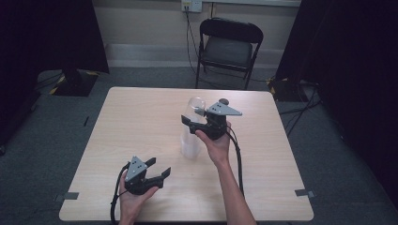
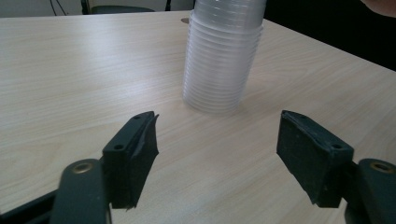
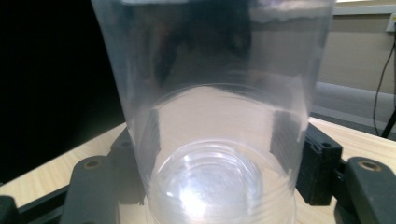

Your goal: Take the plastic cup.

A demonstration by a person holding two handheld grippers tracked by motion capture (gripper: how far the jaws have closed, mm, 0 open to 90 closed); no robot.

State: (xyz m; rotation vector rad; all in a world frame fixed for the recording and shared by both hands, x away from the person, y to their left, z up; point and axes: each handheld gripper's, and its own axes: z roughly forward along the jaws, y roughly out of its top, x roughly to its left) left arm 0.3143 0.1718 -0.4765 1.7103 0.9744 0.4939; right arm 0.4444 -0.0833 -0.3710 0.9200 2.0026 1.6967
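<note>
Between the right claw's [image 1: 190, 123] jaws sits a clear cup [image 3: 210, 116], gripped; left claw [image 1: 157, 169] wide.

A stack of clear plastic cups [image 1: 191, 143] stands upright near the middle of the counter [image 1: 141, 122], slightly toward its right edge, well in from every corner. Its nested rims show as close rings up the side. A single clear cup [image 1: 196, 107] sits at the top of the stack, raised above the ringed part, upright, its round base visible through the wall, clamped between the jaws of the right hand-held gripper [image 1: 193, 118].
</note>
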